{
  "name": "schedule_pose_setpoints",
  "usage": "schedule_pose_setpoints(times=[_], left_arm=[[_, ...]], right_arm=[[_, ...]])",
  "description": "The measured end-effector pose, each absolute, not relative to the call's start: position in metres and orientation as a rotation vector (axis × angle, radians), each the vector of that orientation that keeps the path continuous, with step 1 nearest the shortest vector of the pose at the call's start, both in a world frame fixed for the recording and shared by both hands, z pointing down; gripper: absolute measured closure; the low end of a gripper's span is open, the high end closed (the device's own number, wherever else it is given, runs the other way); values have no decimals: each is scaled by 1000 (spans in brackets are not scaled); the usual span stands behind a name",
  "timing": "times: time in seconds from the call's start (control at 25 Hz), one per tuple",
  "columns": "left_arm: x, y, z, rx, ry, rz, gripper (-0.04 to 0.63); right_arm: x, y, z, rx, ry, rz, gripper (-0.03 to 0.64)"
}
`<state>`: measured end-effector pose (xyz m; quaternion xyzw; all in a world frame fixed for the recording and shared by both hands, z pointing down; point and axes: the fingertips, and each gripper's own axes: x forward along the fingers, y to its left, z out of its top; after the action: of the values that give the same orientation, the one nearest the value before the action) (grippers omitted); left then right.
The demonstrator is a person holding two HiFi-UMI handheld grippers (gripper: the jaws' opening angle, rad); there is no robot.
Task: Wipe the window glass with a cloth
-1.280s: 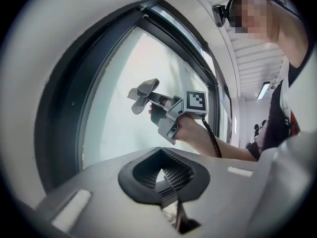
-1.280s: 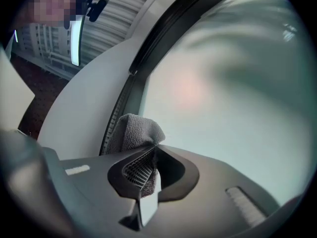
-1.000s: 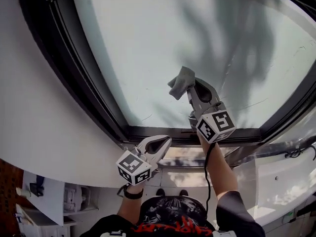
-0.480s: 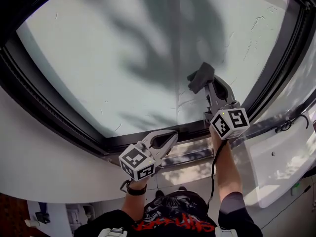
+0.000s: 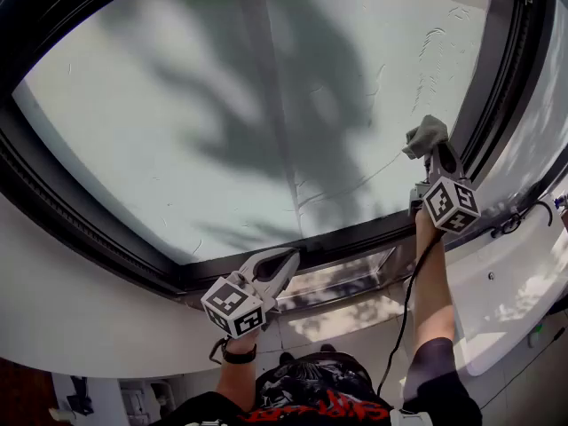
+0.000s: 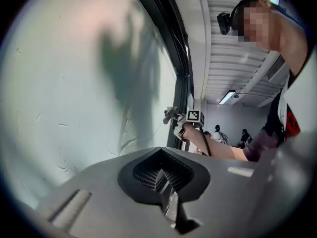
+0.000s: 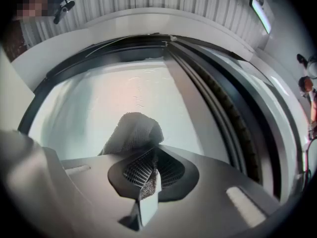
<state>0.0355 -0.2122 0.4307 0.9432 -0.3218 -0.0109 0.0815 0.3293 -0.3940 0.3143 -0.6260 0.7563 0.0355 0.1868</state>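
Person: seen from above at the bottom of the head view, in a dark printed shirt [image 5: 306, 389], both arms reaching up toward a window.
Left gripper [image 5: 286, 259]: nearest, held low in front of the bottom edge of the window, with its marker cube toward the person. Its own view shows the claw [image 6: 165, 185] closed, jaws together with nothing between them.
Sill [image 5: 346, 278]: a pale ledge along the bottom edge of the window, patched with sunlight, just beyond the left gripper's tip.
Cable [image 5: 408, 300]: a thin dark lead hanging down beside the right forearm.
Right gripper [image 5: 436, 152]: raised on an outstretched arm, by the right edge of the glass toward its lower right corner. Its claw [image 7: 147, 175] is clamped on the cloth.
Cloth [image 5: 424, 135]: grey and bunched, sticking out past the jaw tips [image 7: 133, 132]. It sits at the glass close to the right edge; from the left gripper view [image 6: 170, 114] it appears to meet the pane.
Window glass [image 5: 222, 105]: a large, pale, cloudy pane with faint streaks and broad soft shadows across its middle.
Window frame [image 5: 494, 105]: dark, running round the glass on all sides.
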Motion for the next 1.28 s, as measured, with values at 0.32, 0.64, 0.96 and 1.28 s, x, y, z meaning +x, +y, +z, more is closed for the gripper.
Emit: schedule_pose_setpoints(times=[0.32, 0.64, 0.96, 1.28], left_arm=[[14, -206, 433, 2796, -1030, -29, 595], [-47, -194, 431, 2722, -1231, -96, 595], [-152, -143, 434, 2609, -1491, -150, 595], [-215, -118, 421, 2668, -1605, 128, 595]], right_arm=[[376, -410, 332, -1837, 2007, 3, 601], [152, -346, 298, -1303, 2330, 216, 601], [-143, -269, 351, -710, 2684, 156, 601], [-264, -224, 370, -505, 2831, 87, 601]])
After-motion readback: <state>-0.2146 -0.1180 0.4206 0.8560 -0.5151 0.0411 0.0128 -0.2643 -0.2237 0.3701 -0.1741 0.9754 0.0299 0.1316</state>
